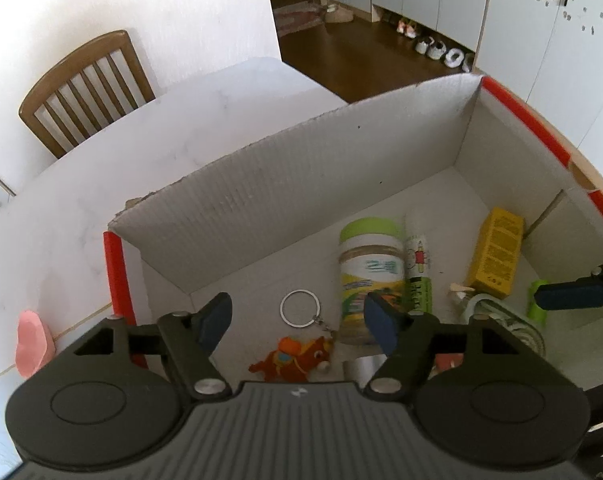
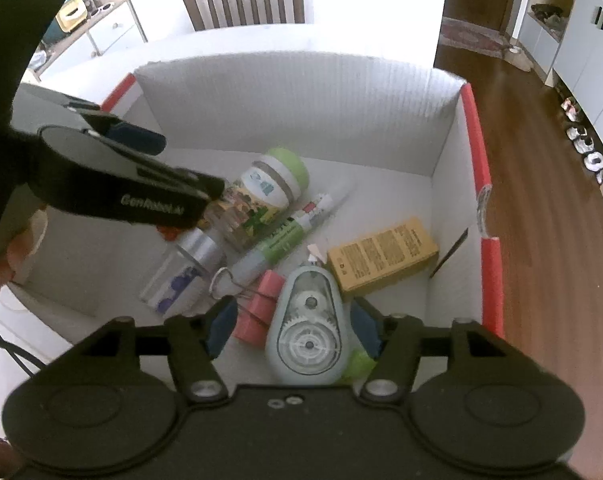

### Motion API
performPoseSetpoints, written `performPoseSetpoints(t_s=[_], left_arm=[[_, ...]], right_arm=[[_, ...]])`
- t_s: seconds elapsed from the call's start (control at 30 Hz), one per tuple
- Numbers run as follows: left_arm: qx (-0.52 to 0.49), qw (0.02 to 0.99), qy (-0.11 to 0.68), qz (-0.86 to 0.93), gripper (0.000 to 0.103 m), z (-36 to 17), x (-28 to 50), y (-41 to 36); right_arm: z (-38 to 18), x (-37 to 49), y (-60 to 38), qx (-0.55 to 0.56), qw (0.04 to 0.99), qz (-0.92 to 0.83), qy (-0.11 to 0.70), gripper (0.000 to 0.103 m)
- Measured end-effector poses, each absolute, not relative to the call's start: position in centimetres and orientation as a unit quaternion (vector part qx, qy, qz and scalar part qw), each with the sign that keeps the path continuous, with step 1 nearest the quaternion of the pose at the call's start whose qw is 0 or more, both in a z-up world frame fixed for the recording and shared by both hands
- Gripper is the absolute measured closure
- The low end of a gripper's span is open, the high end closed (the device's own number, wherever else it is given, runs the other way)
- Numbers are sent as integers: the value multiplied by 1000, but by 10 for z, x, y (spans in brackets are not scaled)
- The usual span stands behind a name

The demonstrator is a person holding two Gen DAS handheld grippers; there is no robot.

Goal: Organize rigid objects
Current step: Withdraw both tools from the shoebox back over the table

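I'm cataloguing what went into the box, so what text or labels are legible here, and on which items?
"GenRobot.ai": on the side of the left gripper.
Jar label: blurred, unreadable.
Yellow box: print too small.
Glue stick: lettering unreadable.
Silver can: purple print illegible.

A: What is in the box (image 1: pixel 341 168)?

B: A jar (image 1: pixel 371 272) with a green lid lies on its side. A glue stick (image 1: pixel 418 276) lies just beside it, and a yellow carton (image 1: pixel 495 256) leans near the right wall.

A: And the left gripper (image 1: pixel 297 326)?

B: Its jaws stand apart, with nothing pressed between them. A key ring (image 1: pixel 300 308) and an orange toy (image 1: pixel 297 358) lie on the box floor between the fingers.

A: Outside the box?

B: A chair (image 1: pixel 85 88) stands behind the white worktop (image 1: pixel 81 200).
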State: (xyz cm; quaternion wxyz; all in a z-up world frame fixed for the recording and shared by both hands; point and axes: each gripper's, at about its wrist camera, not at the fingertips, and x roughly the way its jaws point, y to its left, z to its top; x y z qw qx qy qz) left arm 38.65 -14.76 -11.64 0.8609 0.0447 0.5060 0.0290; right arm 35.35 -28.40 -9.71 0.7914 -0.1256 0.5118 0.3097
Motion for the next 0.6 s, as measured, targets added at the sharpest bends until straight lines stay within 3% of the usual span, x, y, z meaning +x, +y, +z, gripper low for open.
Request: performPoseSetpoints(t_s=[0.23, 0.6], left_arm=[[33, 867, 497, 29, 31, -104, 373, -150], [7, 887, 460, 22, 31, -72, 342, -141]], right_arm=[[-77, 348, -290, -104, 801, 322, 494, 37], [-44, 334, -298, -72, 826, 324, 455, 20]])
